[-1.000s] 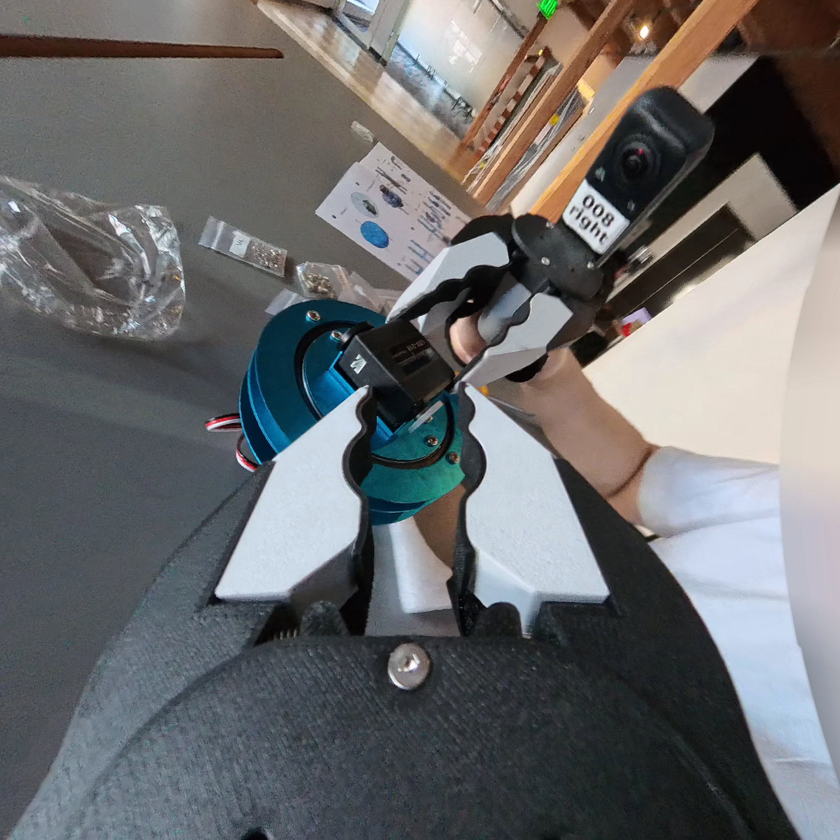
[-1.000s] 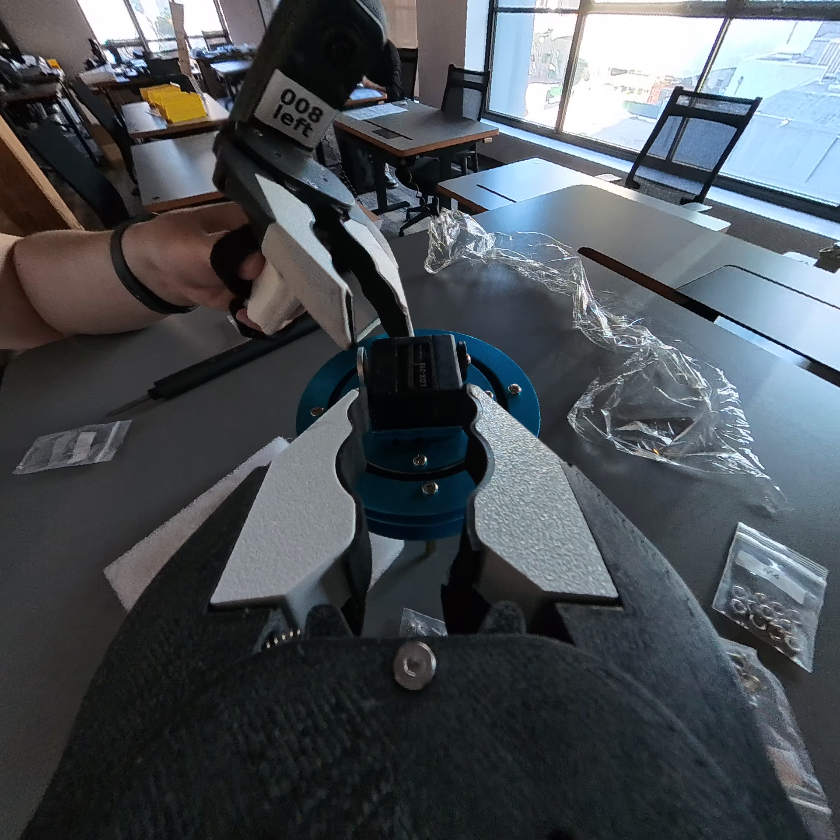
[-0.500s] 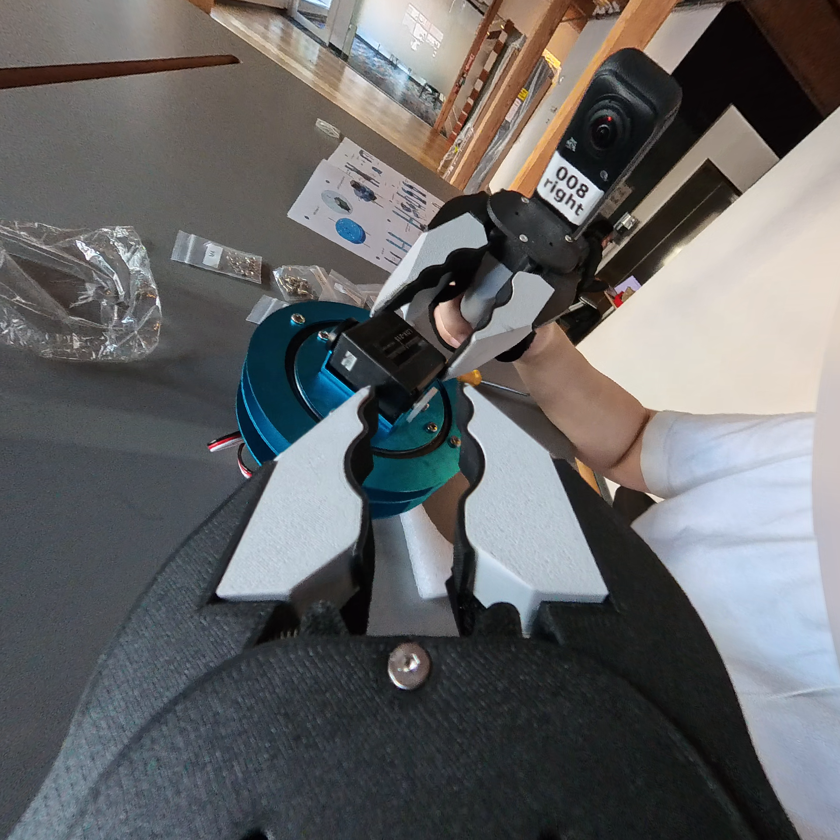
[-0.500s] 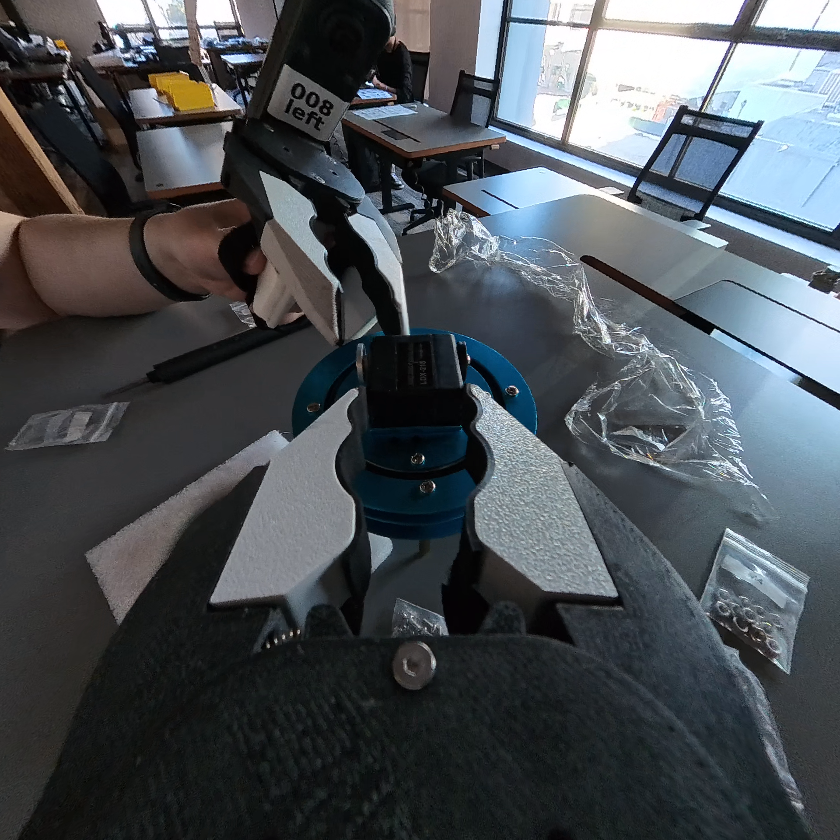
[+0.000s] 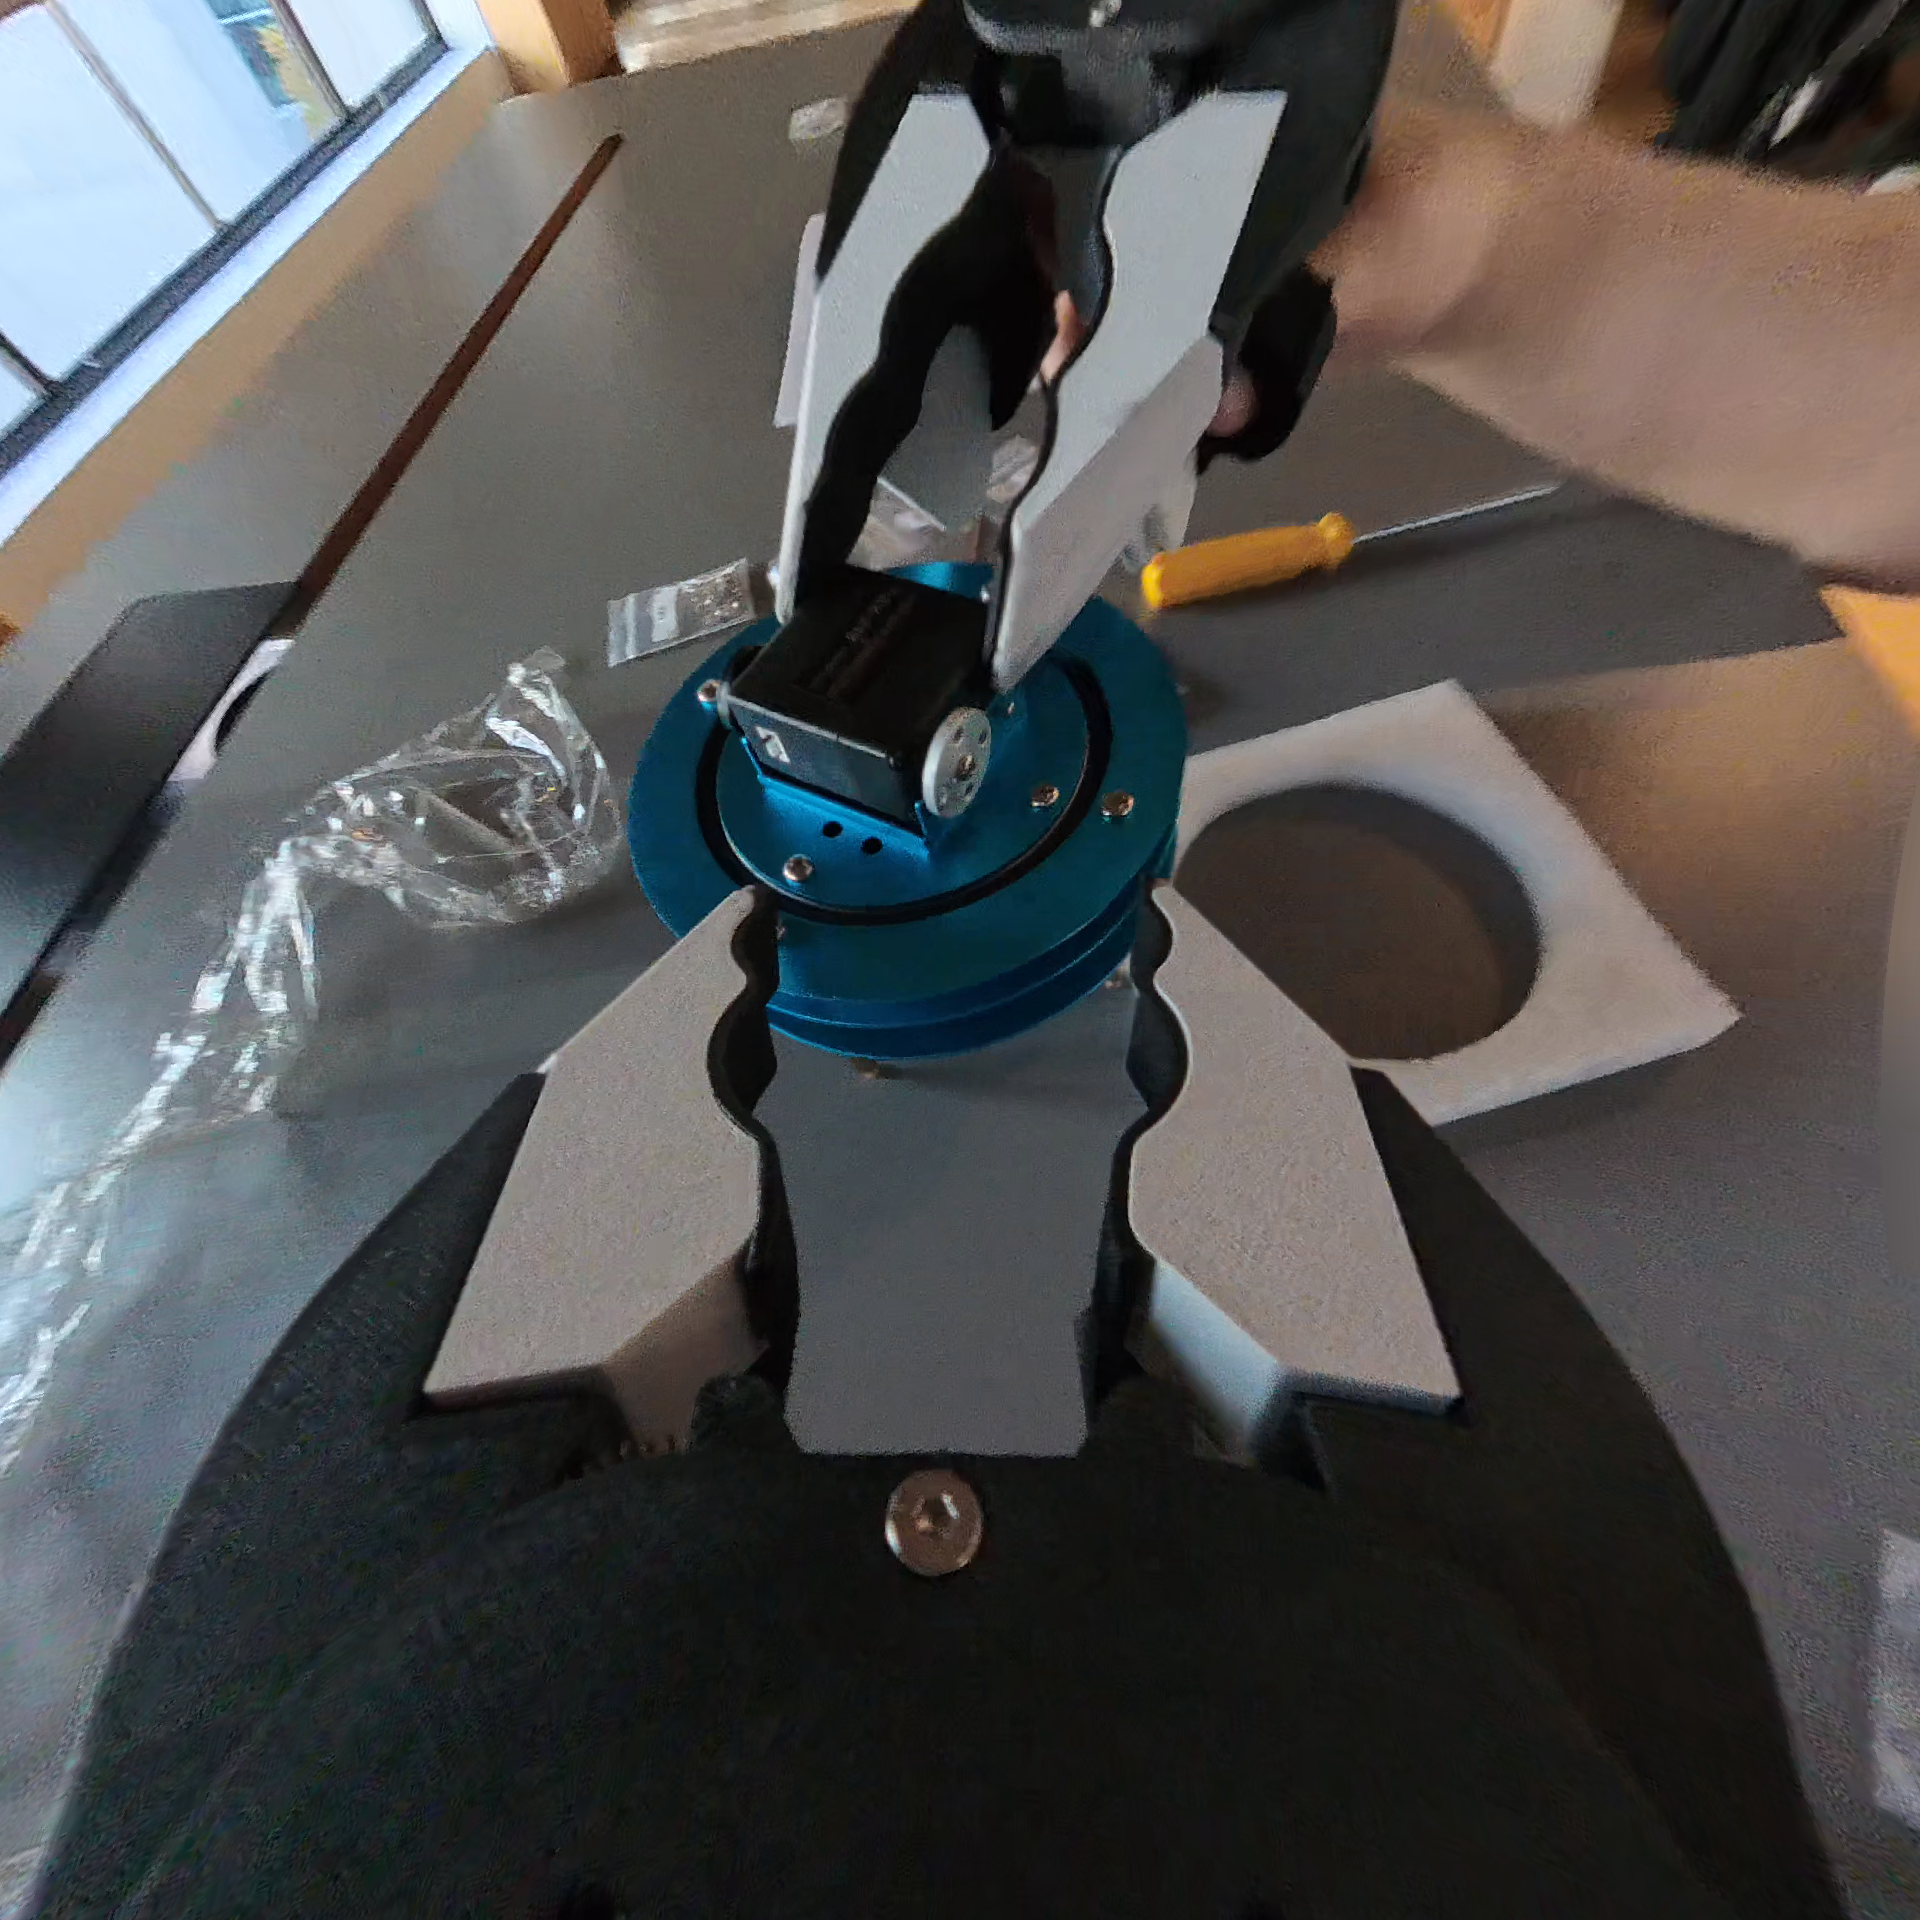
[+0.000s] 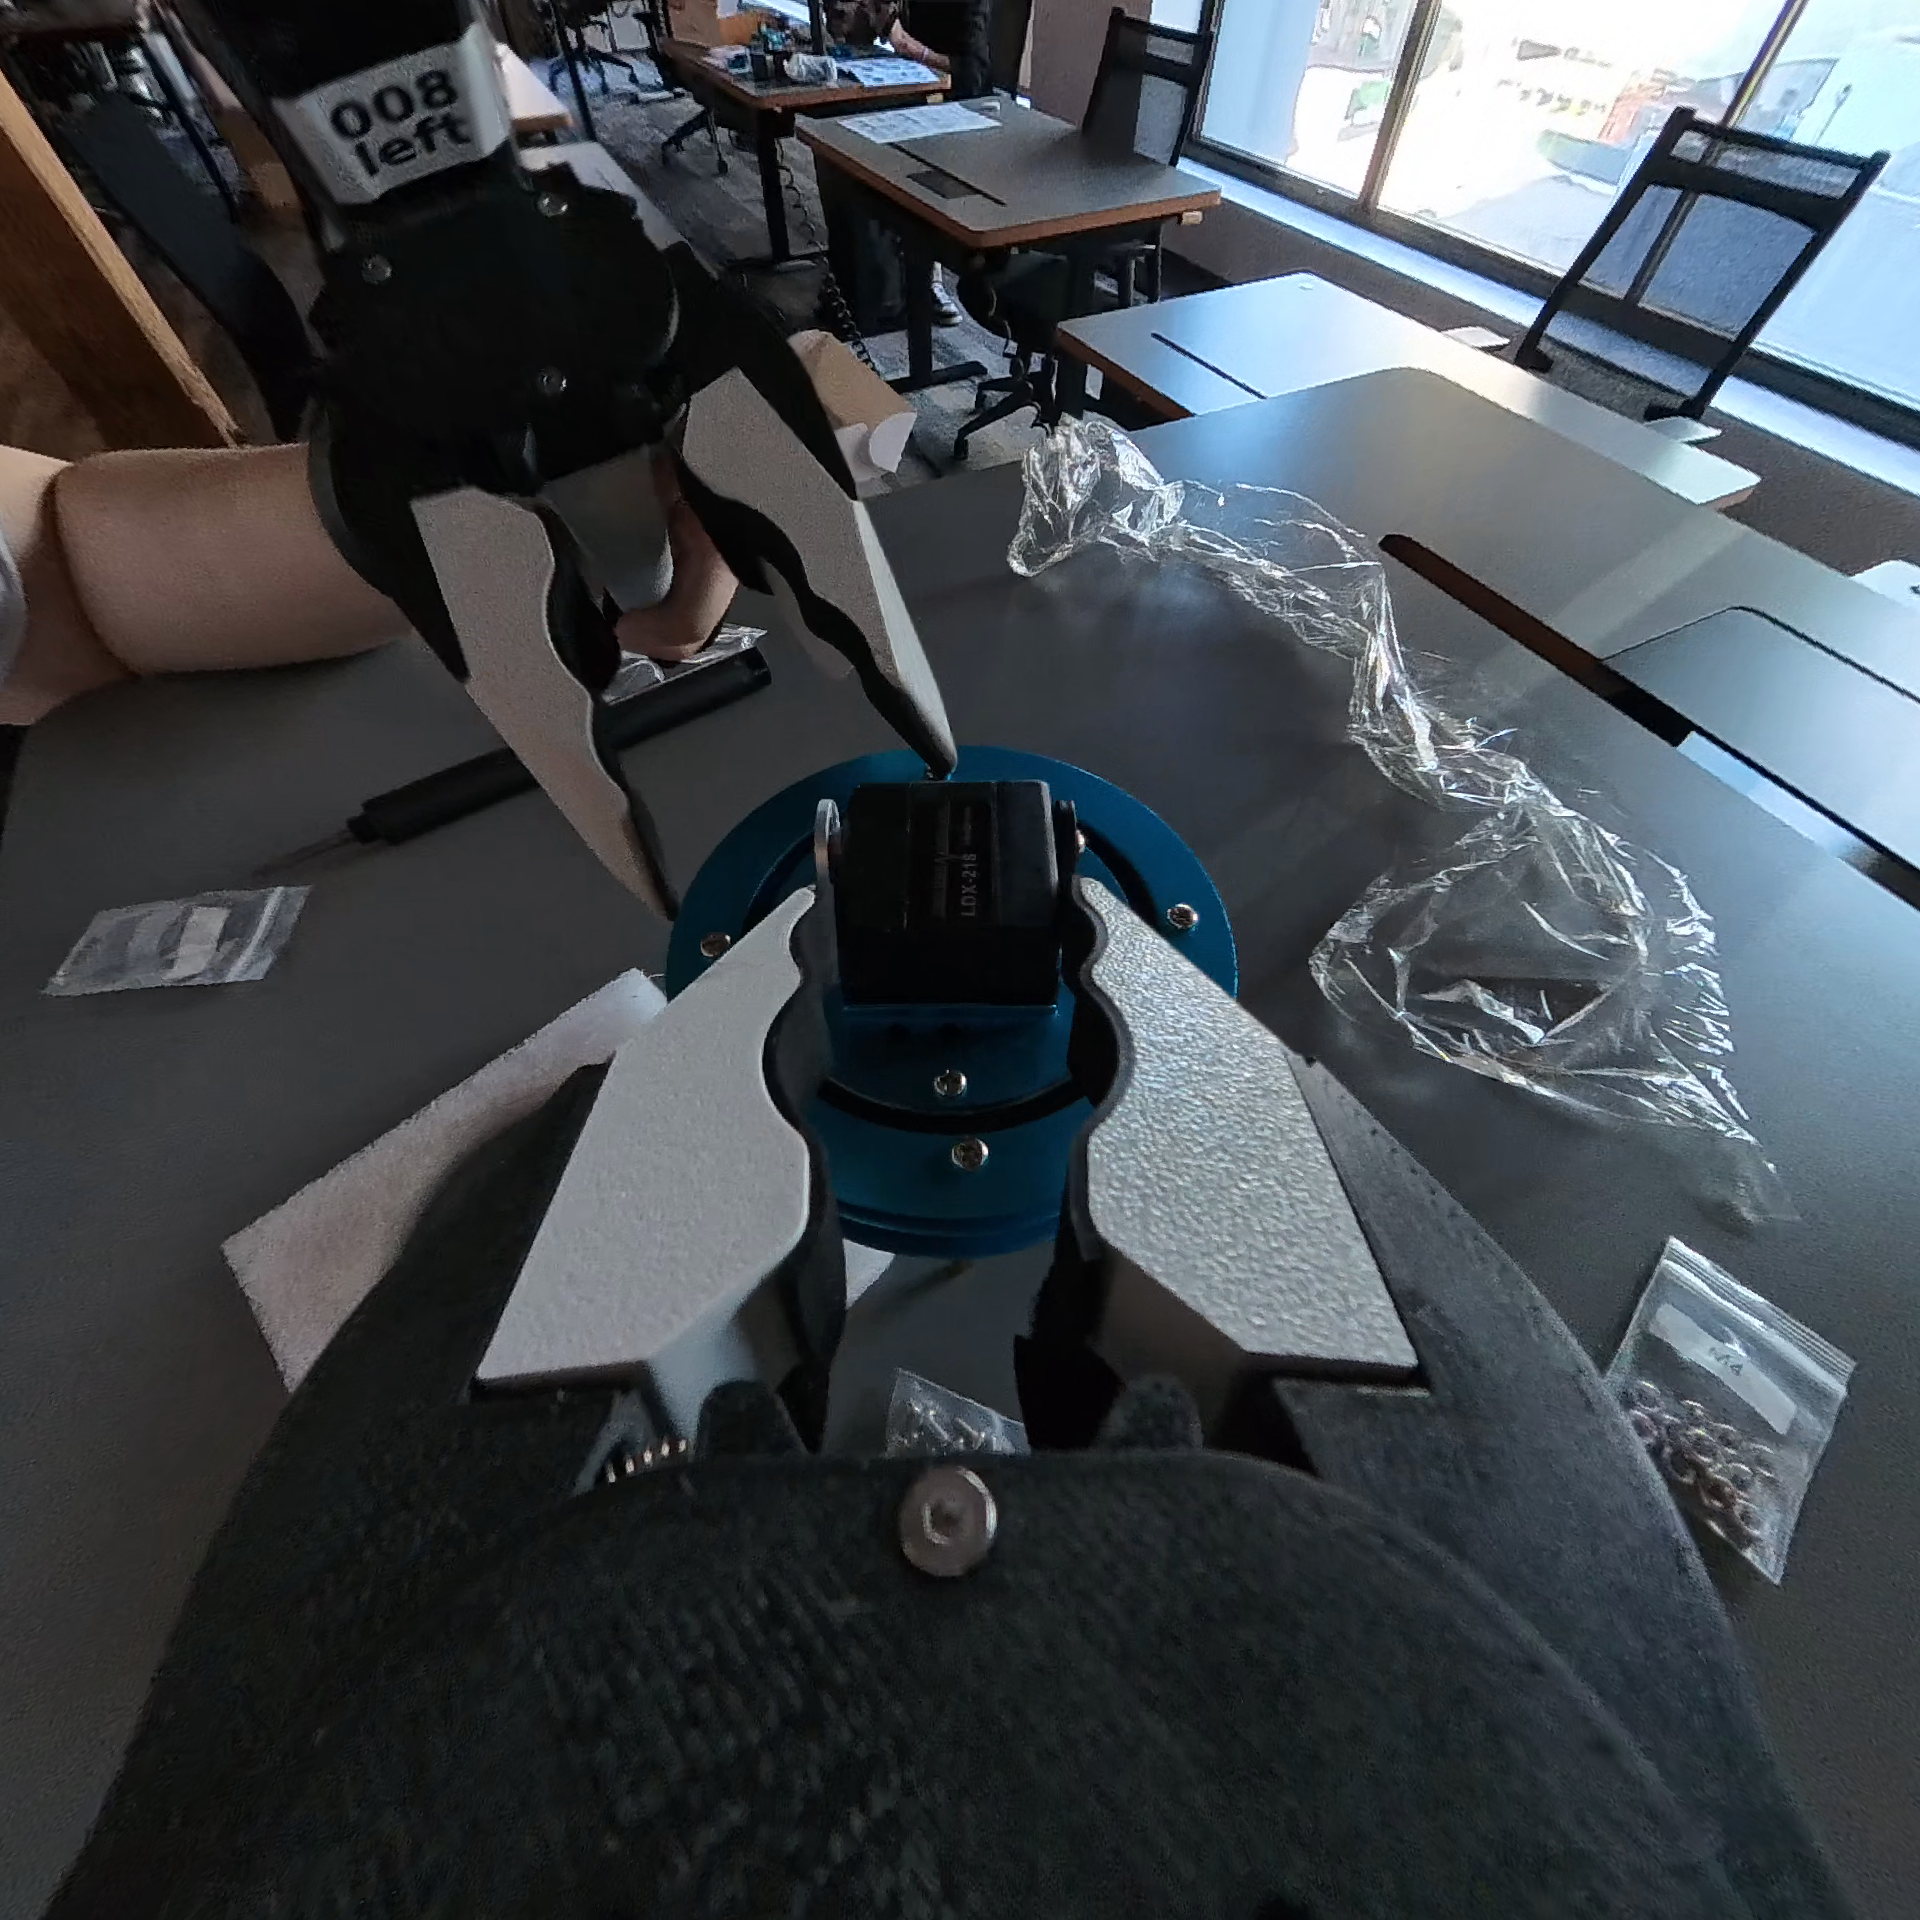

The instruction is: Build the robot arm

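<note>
Our right claw (image 6: 940, 940) grips the black servo (image 6: 948, 906) mounted atop the blue round base (image 5: 904, 831) mid-bench (image 5: 1558, 1351), its long axis crosswise with the horn (image 5: 956, 767) sideways, while our left claw (image 5: 951, 940) hangs spread wide and empty at the base's near rim, between crumpled plastic wrap (image 5: 447, 821) and a white foam sheet (image 5: 1507, 790).

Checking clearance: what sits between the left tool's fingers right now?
Only bare gray table shows between the open left tool fingers in the left wrist view; the blue disc starts at their tips.
</note>
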Demonstrator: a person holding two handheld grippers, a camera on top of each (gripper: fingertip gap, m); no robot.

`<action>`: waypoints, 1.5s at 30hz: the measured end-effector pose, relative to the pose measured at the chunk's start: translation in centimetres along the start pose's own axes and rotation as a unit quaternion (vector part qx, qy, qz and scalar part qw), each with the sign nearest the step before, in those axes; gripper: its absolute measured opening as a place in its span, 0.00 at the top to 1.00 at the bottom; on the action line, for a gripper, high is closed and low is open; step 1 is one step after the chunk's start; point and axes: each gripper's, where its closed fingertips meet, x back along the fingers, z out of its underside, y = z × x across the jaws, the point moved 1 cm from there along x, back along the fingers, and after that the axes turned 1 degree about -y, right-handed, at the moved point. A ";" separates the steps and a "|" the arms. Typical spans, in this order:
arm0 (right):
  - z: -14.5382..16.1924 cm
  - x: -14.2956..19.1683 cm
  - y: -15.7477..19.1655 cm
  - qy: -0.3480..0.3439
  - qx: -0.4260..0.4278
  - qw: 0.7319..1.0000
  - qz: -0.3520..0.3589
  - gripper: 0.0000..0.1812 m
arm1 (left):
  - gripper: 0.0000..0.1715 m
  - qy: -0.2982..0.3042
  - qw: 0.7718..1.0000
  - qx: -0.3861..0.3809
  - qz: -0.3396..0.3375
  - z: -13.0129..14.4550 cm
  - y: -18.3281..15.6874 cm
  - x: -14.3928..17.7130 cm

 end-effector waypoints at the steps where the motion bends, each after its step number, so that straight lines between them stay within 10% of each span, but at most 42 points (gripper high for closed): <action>1: 0.0 0.0 0.0 0.000 -0.002 1.000 -0.001 0.77 | 0.62 0.000 1.000 -0.005 -0.004 0.0 -0.1 -0.1; 28: -0.2 0.9 -0.5 -0.030 -0.016 0.999 -0.009 0.74 | 0.73 -0.048 0.996 0.060 0.052 -0.9 -0.6 0.2; 30: -1.0 2.9 -1.1 -0.058 -0.032 0.997 0.034 0.59 | 0.70 -0.104 0.984 0.128 0.064 -2.3 0.8 1.9; 35: 4.1 6.3 -1.8 0.041 -0.194 0.976 0.092 0.80 | 0.78 -0.104 0.923 0.361 0.087 -0.6 6.6 3.2; 40: 4.3 5.3 -1.4 -0.023 -0.367 0.930 0.007 0.86 | 0.80 -0.054 0.879 0.443 0.166 0.9 5.3 0.4; 45: 4.2 4.7 -1.6 -0.020 -0.357 0.934 0.007 0.93 | 0.81 -0.045 0.876 0.442 0.187 0.9 3.4 -0.2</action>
